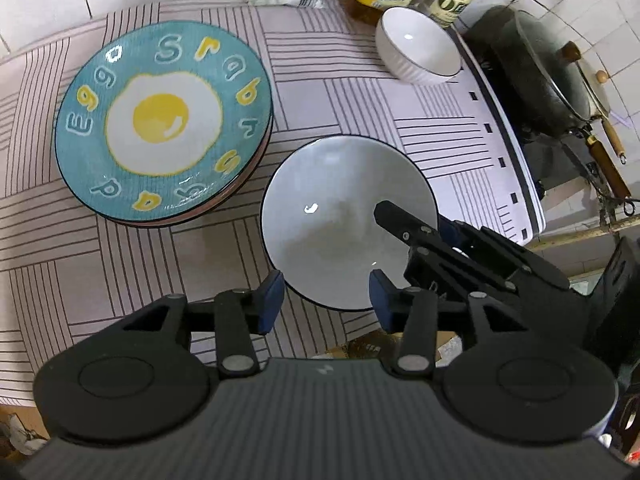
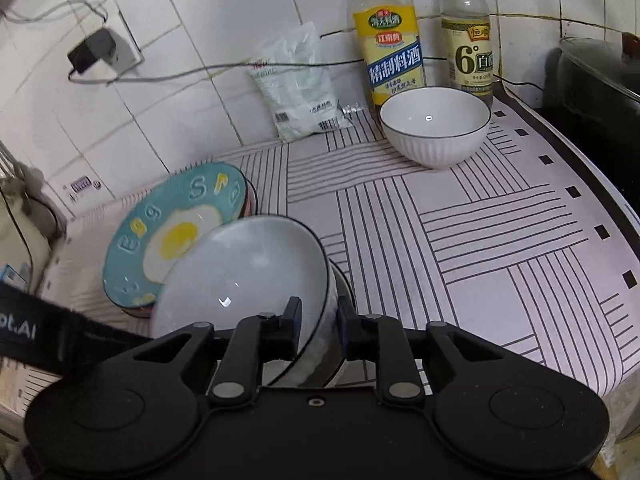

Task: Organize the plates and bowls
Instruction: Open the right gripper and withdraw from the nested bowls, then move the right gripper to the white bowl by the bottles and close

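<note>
White wall tiles back a counter covered by a striped cloth [image 2: 460, 240], and on that cloth the work sits close to the near edge. At the centre is the grey bowl [image 1: 340, 216], dark-rimmed, tilted in the right wrist view so its mouth faces left toward the plates. The right gripper [image 2: 318, 332] is clamped on its rim, one finger inside the bowl and the other against the outer wall. From the left wrist view that same gripper reaches in from the right, over the bowl's near-right rim. The left gripper [image 1: 326, 300] stands with its jaws apart and holds nothing, hovering just short of the bowl's near edge, the bowl lying straight ahead of its fingers.

Just to the left of the bowl, near it or perhaps touching, lies the egg plate [image 1: 164, 120], topping a low stack of plates. Well apart, toward the back right, stands the white ribbed bowl [image 2: 435, 128], upright, just in front of two bottles [image 2: 390, 44] and near a white bag [image 2: 298, 88].

My judgement is that nesting the bowls is next: the white bowl lies ahead and right of the held one, with open cloth between them. Risks are the bottles behind and the stove's pan [image 1: 532, 76] past the cloth's right edge.
</note>
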A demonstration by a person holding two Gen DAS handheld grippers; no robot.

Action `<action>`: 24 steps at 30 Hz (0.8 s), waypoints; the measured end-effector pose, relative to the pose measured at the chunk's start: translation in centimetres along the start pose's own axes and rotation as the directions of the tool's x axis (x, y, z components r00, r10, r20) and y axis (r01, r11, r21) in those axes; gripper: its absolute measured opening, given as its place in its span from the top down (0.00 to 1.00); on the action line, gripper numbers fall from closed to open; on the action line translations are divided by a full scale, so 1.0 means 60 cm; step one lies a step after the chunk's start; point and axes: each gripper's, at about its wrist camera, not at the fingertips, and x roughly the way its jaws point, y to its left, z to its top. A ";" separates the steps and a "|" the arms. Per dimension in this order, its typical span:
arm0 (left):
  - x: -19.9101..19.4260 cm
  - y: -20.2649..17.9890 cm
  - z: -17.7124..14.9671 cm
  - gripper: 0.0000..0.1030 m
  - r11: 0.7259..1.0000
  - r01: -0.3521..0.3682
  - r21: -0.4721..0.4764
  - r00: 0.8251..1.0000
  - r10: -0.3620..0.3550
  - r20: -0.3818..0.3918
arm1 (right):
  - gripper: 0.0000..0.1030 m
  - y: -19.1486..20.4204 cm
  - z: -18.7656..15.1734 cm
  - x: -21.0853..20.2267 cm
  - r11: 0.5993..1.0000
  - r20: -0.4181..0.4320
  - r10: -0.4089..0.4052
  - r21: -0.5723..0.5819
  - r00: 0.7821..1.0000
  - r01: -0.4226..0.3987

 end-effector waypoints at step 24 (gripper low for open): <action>-0.060 -0.108 0.051 0.56 0.937 -0.158 0.312 0.983 0.118 0.143 | 0.47 -0.058 0.082 -0.100 0.961 0.180 0.048 -0.277 0.982 0.004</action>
